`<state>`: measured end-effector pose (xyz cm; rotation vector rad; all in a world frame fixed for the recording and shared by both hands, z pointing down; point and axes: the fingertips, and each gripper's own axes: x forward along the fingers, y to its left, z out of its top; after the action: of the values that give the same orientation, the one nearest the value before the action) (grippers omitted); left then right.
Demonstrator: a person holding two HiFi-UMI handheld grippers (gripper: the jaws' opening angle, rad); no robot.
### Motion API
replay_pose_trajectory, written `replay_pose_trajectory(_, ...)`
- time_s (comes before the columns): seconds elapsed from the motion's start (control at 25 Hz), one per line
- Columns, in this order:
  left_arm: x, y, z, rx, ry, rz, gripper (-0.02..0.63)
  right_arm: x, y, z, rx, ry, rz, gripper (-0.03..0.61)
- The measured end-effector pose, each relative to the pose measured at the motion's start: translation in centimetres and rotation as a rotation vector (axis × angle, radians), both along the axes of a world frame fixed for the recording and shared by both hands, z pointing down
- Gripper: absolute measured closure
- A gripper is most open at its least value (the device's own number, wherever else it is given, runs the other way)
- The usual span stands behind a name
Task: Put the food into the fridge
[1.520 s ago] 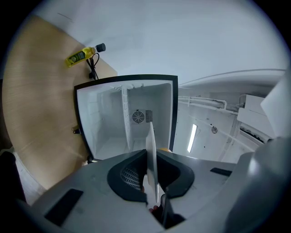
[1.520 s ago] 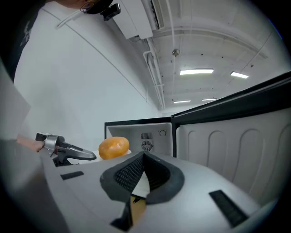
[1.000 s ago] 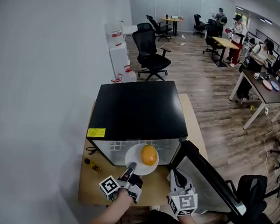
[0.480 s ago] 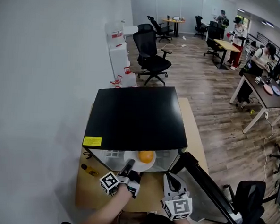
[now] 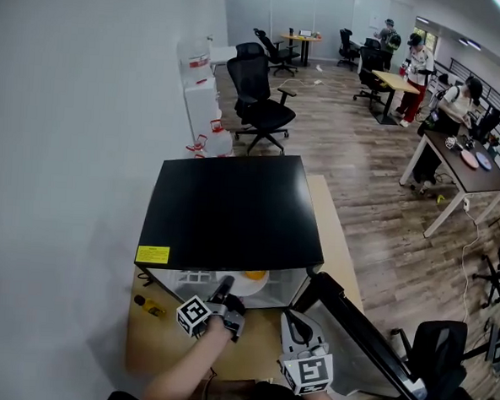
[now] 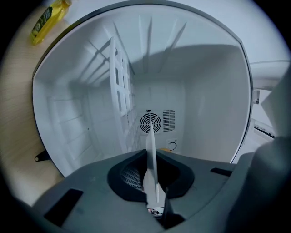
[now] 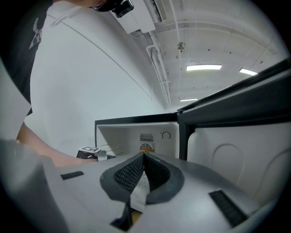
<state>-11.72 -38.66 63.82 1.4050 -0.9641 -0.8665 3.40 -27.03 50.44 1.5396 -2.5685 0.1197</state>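
A black-topped mini fridge [image 5: 233,206] stands on a wooden table with its door [image 5: 360,337] swung open to the right. My left gripper [image 5: 224,288] is shut on the rim of a white plate [image 5: 249,279] that carries an orange [image 5: 255,275]. Plate and fruit sit mostly under the fridge's top edge. In the left gripper view the plate [image 6: 151,154] shows edge-on between the jaws of the left gripper [image 6: 152,182], facing the white fridge interior [image 6: 204,91]. My right gripper [image 5: 297,329] hangs shut and empty beside the door; the right gripper [image 7: 143,157] points at the fridge opening [image 7: 145,134].
A wire shelf [image 6: 120,100] stands along the left inside the fridge, with a fan grille [image 6: 150,123] on the back wall. A small yellow bottle [image 5: 149,305] lies on the table left of the fridge. Office chairs, desks and people fill the room behind.
The left gripper has pushed forward and down. The plate with the orange has slid from in front of the fridge to inside its opening. The right gripper has stayed near the door.
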Motion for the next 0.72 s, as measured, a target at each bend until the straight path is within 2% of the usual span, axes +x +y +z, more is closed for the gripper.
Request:
replay_pose_trajectory(0.48,1.0,-2.1,-0.5,-0.001,-0.013,-0.020,0.584,-0.2,0.5,0.8,-0.021,0.001,-0.013,0.519)
replay_pose_trajectory(0.72,0.9,-3.2,-0.8,-0.013,-0.052,-0.029,0.584,-0.2,0.7,0.7,-0.029,-0.008,-0.011,0.520)
